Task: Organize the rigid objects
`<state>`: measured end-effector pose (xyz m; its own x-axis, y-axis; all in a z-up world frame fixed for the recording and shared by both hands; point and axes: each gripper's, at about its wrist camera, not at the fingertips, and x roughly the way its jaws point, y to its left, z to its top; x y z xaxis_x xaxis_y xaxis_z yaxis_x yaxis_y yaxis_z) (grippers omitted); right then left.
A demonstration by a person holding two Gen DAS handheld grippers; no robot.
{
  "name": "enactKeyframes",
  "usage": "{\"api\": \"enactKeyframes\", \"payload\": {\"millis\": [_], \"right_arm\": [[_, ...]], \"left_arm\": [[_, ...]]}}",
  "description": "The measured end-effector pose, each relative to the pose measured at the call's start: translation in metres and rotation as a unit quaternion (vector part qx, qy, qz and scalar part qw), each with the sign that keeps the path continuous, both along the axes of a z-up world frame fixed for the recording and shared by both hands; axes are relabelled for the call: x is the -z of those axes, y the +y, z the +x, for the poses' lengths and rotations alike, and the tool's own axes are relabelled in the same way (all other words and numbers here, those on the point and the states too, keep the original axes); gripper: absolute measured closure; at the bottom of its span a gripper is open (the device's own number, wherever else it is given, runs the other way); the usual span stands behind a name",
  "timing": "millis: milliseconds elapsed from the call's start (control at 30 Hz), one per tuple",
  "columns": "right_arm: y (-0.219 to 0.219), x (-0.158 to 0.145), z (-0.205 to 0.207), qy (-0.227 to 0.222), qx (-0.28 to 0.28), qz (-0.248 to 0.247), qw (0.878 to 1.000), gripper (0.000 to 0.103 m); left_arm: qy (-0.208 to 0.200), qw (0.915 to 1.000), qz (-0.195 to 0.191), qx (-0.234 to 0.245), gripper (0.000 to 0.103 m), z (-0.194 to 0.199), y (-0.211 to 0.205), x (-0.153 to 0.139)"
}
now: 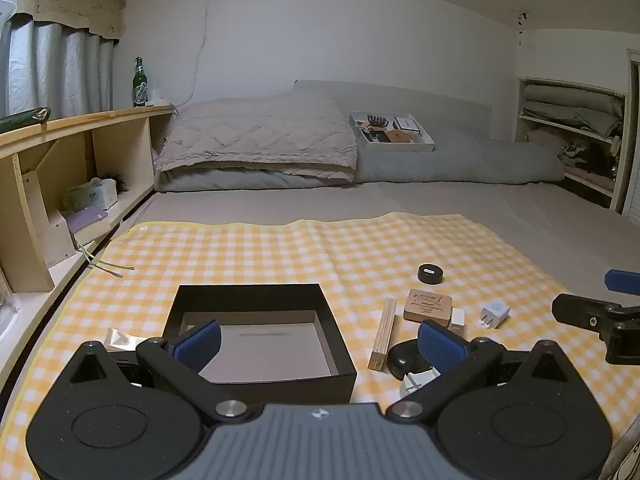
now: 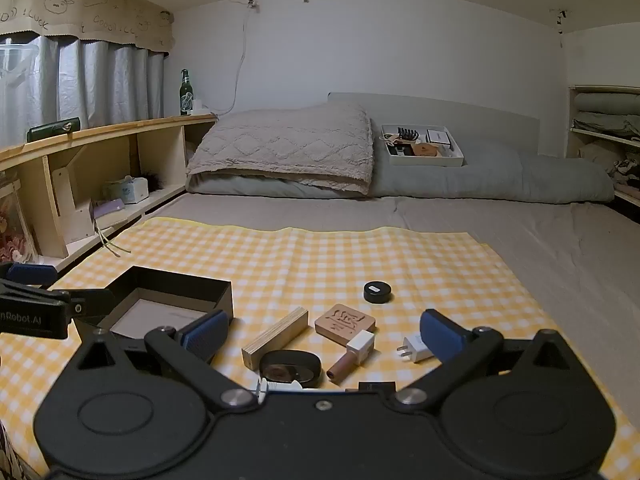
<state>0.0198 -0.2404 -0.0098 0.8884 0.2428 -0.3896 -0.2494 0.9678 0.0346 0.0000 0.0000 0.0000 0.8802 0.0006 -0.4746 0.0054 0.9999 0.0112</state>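
Note:
An open, empty black box [image 1: 256, 336] [image 2: 160, 300] sits on the yellow checked cloth [image 1: 280, 248] [image 2: 304, 256]. To its right lie a plywood block [image 1: 383, 334] [image 2: 276, 336], a carved wooden tile [image 1: 427, 306] [image 2: 345, 320], a round black tin [image 1: 431, 274] [image 2: 377, 292], a white plug adapter [image 1: 495, 314] [image 2: 414, 349], a black oval object [image 2: 290, 367] and a brown-and-white cylinder [image 2: 352, 356]. My left gripper [image 1: 320, 340] is open and empty over the box's near edge. My right gripper [image 2: 322, 334] is open and empty above the small objects.
A wooden shelf [image 1: 76, 148] with a green bottle [image 1: 139, 82] runs along the left. Pillows [image 1: 260, 140] and a white tray of items [image 1: 390, 132] lie at the bed's far end. A shelf of folded bedding [image 1: 572, 120] is at the right.

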Motion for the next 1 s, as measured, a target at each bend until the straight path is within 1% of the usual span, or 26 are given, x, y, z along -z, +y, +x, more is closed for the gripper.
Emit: {"api": "enactKeyframes", "payload": {"millis": [1000], "right_arm": [[0.0002,0.0019,0.0009,0.001,0.0,-0.001,1.0,0.0]], "left_arm": [[-0.001,1.0,0.003,0.002,0.0,-0.0017,-0.0034,0.0008]]}}
